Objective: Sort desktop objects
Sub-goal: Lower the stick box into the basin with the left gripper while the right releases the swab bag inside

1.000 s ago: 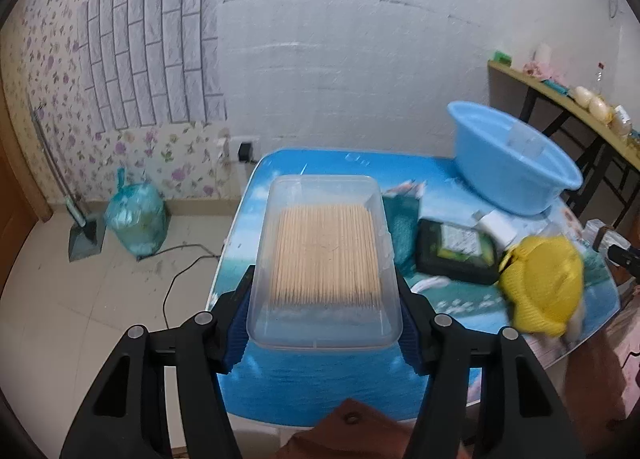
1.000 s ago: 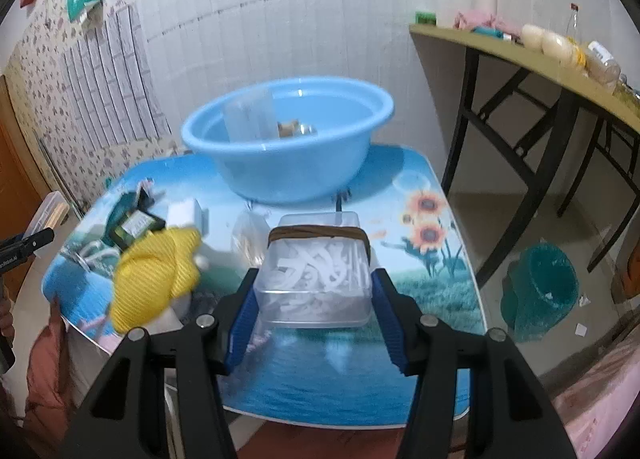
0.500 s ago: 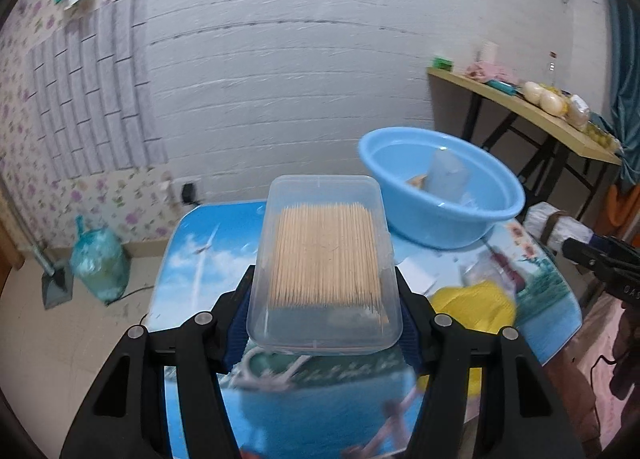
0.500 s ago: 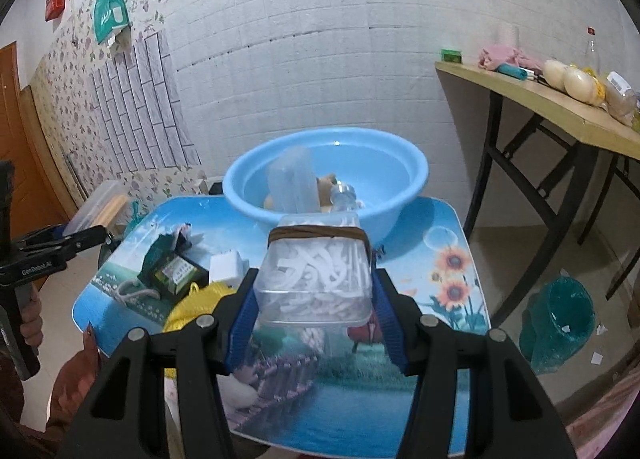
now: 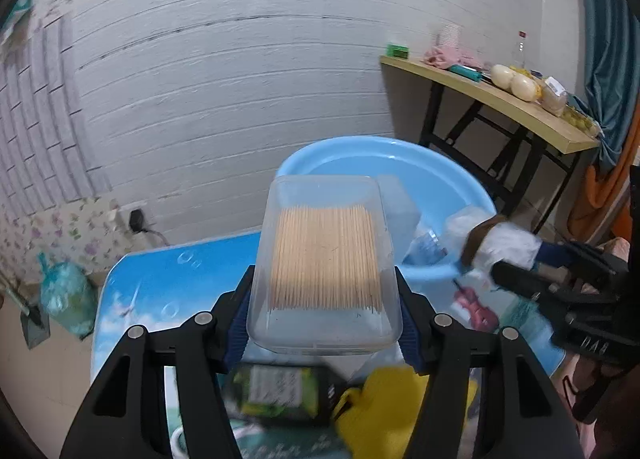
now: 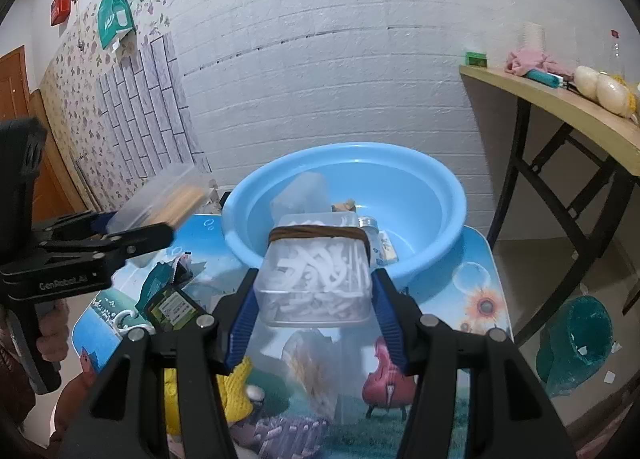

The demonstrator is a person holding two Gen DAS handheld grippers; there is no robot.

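My left gripper is shut on a clear flat box of wooden toothpicks, held in the air in front of the blue basin. My right gripper is shut on a clear tub of white pieces with a brown band, just before the basin's near rim. The basin holds a clear container and a few small items. In the right wrist view the left gripper and toothpick box come in from the left; in the left wrist view the right gripper's tub sits by the basin rim.
The picture-printed table carries a green-and-black packet, a yellow cloth and a teal wrapper. A wooden side table stands at right, with a teal bin on the floor below. A green bag lies by the wall.
Both grippers rose and advanced toward the basin with their boxes. The left one swung right across the table, so the basin now lies straight ahead of it.
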